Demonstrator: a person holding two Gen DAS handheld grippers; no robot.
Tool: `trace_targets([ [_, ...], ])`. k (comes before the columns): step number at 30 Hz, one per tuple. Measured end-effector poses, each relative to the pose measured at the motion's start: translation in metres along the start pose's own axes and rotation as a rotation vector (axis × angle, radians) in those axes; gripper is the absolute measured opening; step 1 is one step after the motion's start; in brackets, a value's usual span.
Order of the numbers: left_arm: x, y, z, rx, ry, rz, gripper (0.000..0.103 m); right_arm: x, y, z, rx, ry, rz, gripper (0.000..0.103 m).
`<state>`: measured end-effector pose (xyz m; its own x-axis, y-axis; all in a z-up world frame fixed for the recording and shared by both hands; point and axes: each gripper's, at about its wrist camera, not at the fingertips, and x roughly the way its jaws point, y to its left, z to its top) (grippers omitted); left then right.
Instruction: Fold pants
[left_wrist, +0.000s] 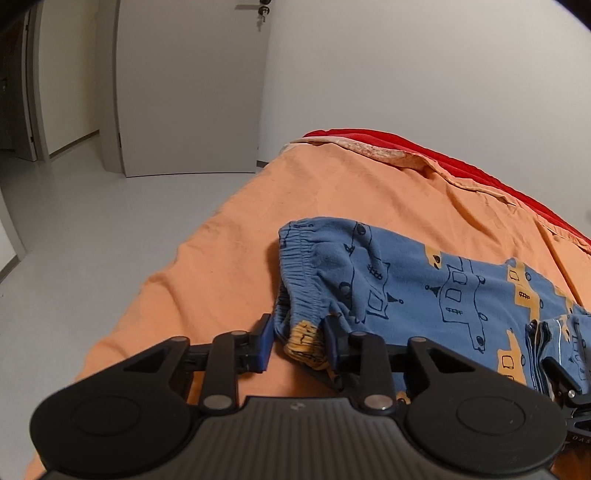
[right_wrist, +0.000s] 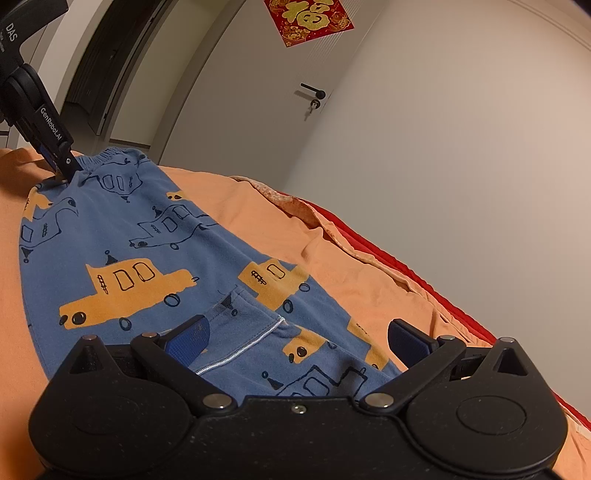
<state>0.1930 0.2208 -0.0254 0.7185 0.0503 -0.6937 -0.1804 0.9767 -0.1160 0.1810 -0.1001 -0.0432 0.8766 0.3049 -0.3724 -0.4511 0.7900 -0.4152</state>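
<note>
The left claw (left_wrist: 297, 341) sits low at 6 o'clock in its own view, jaws partly apart with a bunched corner of the pants (left_wrist: 424, 288) between them. The right pad (left_wrist: 331, 343) lies against the cloth, the left pad (left_wrist: 264, 341) stands just clear of it, so the claw is open around the corner and not pinching. The right wrist view shows this same claw (right_wrist: 61, 171) at 10 o'clock, tips down at the waistband (right_wrist: 107, 157) corner.

The right claw (right_wrist: 295, 338) is wide open at 6 o'clock in its view. Its pads straddle a folded-over leg end with a light stitched hem (right_wrist: 240, 349); neither pad presses the cloth. In the left view, it (left_wrist: 554, 354) shows only in part at 4 o'clock, against a stack of folded edges.

The pants are blue with orange and outlined cars. They lie flat on the bed (left_wrist: 221, 258), on an orange sheet, elastic waistband toward the left claw, folded leg end toward the right claw.

Beyond the pants, at 1 o'clock in the left view, the sheet's edge is turned back over a red cover (left_wrist: 461, 162) along the wall. No containers are in view.

Farther off, at 11 to 12 o'clock, stands a white door (left_wrist: 192, 85) with a dark handle and key. In the right view a red and gold paper (right_wrist: 308, 18) hangs on the door.
</note>
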Motion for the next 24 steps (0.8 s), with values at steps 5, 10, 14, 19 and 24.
trace_targets([
  [5, -0.009, -0.006, 0.004, -0.009, -0.002, 0.031, 0.021, 0.001, 0.001, -0.001, 0.0, 0.0, 0.0, 0.102],
  [10, -0.022, -0.01, 0.007, 0.012, -0.016, 0.055, 0.02, -0.006, -0.009, 0.013, 0.023, -0.013, 0.013, 0.102],
  [14, -0.025, -0.01, 0.009, 0.029, -0.012, 0.052, 0.02, -0.005, -0.019, 0.06, 0.1, -0.142, 0.116, 0.103],
  [19, -0.021, -0.01, 0.01, 0.027, -0.008, 0.048, 0.02, 0.064, 0.015, 0.106, 0.013, -0.093, 0.41, 0.102],
  [24, -0.02, -0.005, 0.009, 0.023, 0.005, 0.037, 0.02, 0.122, 0.041, 0.132, 0.007, -0.016, 0.475, 0.102],
])
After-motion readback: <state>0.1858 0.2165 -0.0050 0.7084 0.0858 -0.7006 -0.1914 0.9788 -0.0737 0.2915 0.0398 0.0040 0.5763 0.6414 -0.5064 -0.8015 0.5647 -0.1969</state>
